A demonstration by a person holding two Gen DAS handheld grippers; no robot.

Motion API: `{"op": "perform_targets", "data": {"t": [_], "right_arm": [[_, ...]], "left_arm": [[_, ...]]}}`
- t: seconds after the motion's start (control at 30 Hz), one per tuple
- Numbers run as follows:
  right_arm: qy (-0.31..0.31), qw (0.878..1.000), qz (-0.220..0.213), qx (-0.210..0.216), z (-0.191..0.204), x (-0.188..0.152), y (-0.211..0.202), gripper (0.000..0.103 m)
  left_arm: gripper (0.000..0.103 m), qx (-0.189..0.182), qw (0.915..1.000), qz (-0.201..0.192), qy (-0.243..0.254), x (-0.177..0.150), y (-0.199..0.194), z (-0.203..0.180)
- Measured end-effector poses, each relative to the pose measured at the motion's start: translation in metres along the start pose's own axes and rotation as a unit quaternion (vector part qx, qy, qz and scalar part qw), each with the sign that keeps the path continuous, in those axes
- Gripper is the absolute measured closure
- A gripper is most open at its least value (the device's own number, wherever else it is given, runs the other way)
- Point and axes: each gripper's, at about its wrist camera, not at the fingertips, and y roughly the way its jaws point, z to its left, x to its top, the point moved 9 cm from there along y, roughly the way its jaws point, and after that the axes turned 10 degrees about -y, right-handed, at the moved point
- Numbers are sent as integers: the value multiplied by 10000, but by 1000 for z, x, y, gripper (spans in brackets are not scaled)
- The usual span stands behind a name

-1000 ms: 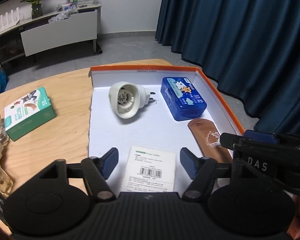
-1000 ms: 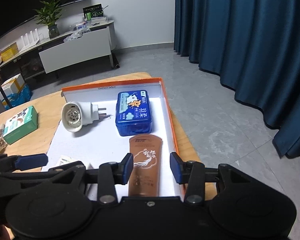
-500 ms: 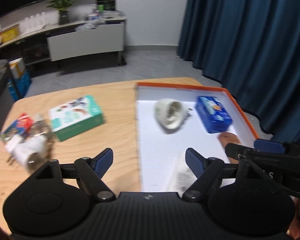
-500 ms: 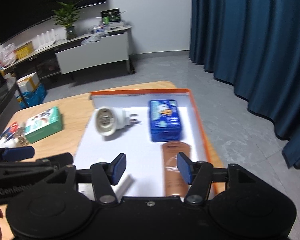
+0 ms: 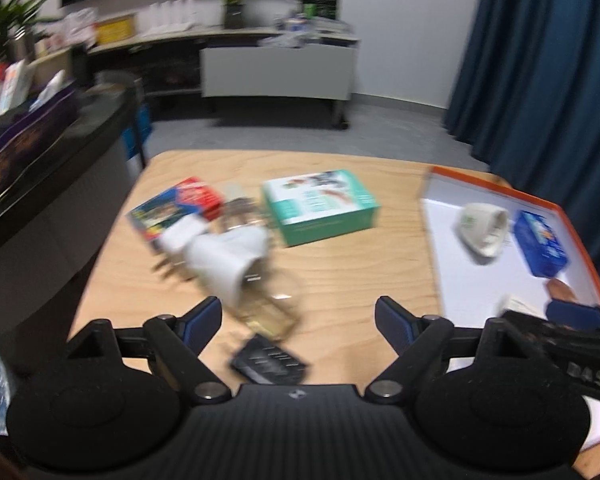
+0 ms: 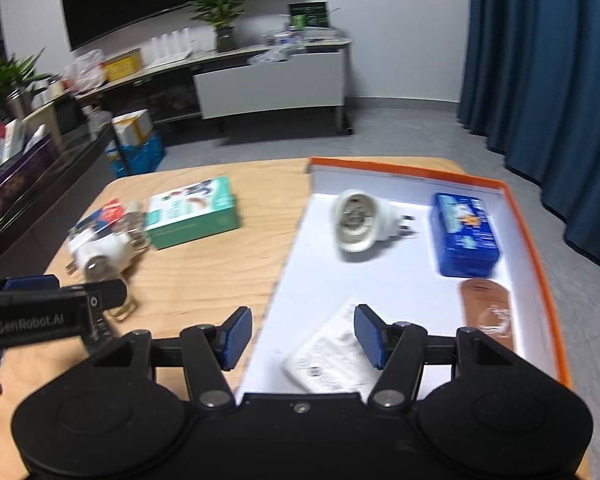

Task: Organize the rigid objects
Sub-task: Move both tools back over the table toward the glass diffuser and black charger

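Observation:
An orange-rimmed white tray [image 6: 530,236] on the wooden table holds a white plug adapter [image 6: 358,220], a blue tin [image 6: 464,234], a brown pouch [image 6: 486,312] and a white card [image 6: 332,356]. Left of the tray lie a green box [image 5: 320,206], a red and blue packet [image 5: 176,206], a white plug device [image 5: 224,264], a clear bottle [image 5: 266,310] and a small black item [image 5: 270,362]. My left gripper [image 5: 298,320] is open and empty above the bottle. My right gripper [image 6: 302,334] is open and empty over the tray's left edge.
The table's left edge [image 5: 112,240] borders a dark counter [image 5: 48,168] with books. A white cabinet [image 6: 270,84] and shelf stand behind. Blue curtains [image 6: 540,60] hang at the right. The left gripper's body shows in the right wrist view [image 6: 40,312].
Both grippers have swung left, away from the tray. The left view now centres on the loose items on the wood. The right gripper's jaws have opened wider.

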Motion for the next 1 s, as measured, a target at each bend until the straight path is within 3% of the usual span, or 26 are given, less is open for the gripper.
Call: {"op": "perform_targets", "data": {"t": [0.33,0.4,0.63,0.7,0.83,0.9,1.0], "right_arm": [[-311,9986,17,417,31,-3,7,34],[-349,9982,20,485,34,-4,8,34],[-543,9959,76,721,49,-5,17,34],[-608,9950,91,792,54,-6,20,34],[-748,9928,114,934,66,-5,24,34],[-815,9912,131,1034,73,-5,26,34],[-930,9882,171,1209,86,-5,29,34]], "left_arm": [[8,215,9969,276,-706,13,29,35],[2,210,9962,328,-780,14,37,36],[4,163,9953,449,-848,18,59,32],[20,78,9938,529,-970,17,64,34],[37,-124,9938,529,-970,16,65,34],[54,-221,9938,530,-952,16,62,35],[60,-346,9946,503,-838,17,54,35]]}}
